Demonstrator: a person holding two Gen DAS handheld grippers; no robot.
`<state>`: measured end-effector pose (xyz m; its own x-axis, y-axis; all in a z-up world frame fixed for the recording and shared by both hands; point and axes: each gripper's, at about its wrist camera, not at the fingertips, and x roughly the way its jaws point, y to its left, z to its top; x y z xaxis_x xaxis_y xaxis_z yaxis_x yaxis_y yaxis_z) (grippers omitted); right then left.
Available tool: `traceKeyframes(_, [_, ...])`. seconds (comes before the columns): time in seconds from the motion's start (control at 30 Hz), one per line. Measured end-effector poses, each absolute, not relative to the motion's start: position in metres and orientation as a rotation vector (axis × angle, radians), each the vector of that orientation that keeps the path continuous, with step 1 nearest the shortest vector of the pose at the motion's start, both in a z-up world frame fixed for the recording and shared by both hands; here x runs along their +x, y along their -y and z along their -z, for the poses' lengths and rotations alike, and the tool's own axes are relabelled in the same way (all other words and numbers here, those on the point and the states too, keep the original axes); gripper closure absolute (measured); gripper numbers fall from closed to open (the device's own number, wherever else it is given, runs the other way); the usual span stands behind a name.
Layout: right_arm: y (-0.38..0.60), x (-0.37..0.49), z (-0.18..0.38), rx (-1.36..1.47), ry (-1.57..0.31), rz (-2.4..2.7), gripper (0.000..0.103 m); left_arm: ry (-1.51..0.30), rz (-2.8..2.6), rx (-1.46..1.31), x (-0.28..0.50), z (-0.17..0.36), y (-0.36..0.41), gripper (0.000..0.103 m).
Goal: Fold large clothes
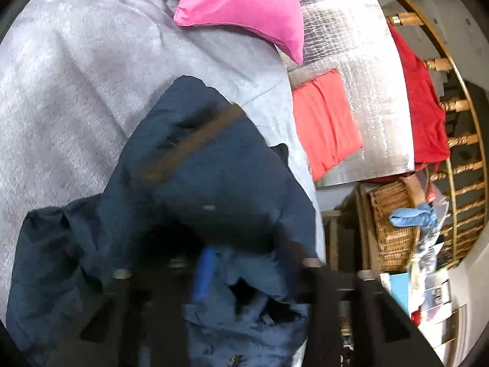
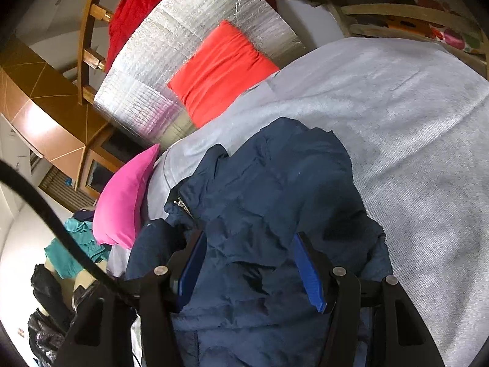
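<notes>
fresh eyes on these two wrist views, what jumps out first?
The navy jacket, heaped on the grey bedspread, fills the foreground with the right gripper straddling it. Behind it, a pink pillow lies at the bedspread's edge, and an orange-red cushion sits on silver foil sheeting.

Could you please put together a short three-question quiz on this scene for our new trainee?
1. True or false: the navy jacket lies on the grey blanket.
2. Which item rests on the silver foil mat? A) pink pillow B) folded orange-red cloth C) wicker basket
3. What lies between the blue pads of the right gripper?

Key: 1 true; 2 B; 3 navy jacket fabric, with the jaws standing wide apart.
</notes>
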<state>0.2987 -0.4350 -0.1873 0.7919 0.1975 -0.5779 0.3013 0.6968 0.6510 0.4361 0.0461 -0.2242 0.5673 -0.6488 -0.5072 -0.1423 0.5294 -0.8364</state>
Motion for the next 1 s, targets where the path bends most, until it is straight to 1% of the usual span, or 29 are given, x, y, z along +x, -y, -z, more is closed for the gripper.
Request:
traceKeyframes(0.07, [0.437,0.297,0.187,0.81,-0.669,0.077,0.041,-0.932,0.364,-0.941,0.438,0.217,-0.035,0.085])
traceKeyframes(0.23, [0.448,0.29,0.186,0.83,-0.653,0.104,0.041,-0.849,0.426,-0.711,0.428,0.174,0.005,0.087])
traceKeyframes(0.33, [0.455,0.286,0.184,0.837,-0.639,0.119,0.041,-0.784,0.472,-0.506,0.414,0.144,0.052,0.087])
traceKeyframes(0.47, [0.466,0.28,0.183,0.863,-0.625,0.134,0.041,-0.712,0.563,-0.211,0.381,0.12,0.118,0.086])
traceKeyframes(0.5, [0.469,0.279,0.184,0.872,-0.625,0.134,0.041,-0.707,0.595,-0.13,0.372,0.119,0.141,0.083])
traceKeyframes(0.53, [0.472,0.278,0.184,0.88,-0.625,0.135,0.041,-0.714,0.618,-0.079,0.369,0.121,0.157,0.065])
traceKeyframes(0.57, [0.474,0.278,0.185,0.884,-0.624,0.138,0.041,-0.729,0.637,-0.026,0.364,0.124,0.17,0.033])
traceKeyframes(0.6, [0.477,0.276,0.185,0.891,-0.621,0.143,0.041,-0.742,0.638,0.024,0.361,0.127,0.182,0.02])
traceKeyframes(0.63, [0.48,0.275,0.185,0.897,-0.617,0.146,0.041,-0.743,0.623,0.067,0.355,0.13,0.187,0.014])
traceKeyframes(0.77, [0.484,0.272,0.183,0.92,-0.606,0.141,0.041,-0.694,0.635,0.146,0.347,0.126,0.185,0.014])
traceKeyframes(0.87, [0.483,0.274,0.183,0.924,-0.61,0.13,0.041,-0.693,0.651,0.056,0.358,0.118,0.158,0.014])
traceKeyframes(1.0, [0.48,0.277,0.183,0.931,-0.627,0.086,0.041,-0.774,0.489,-0.062,0.387,0.129,0.107,0.014])
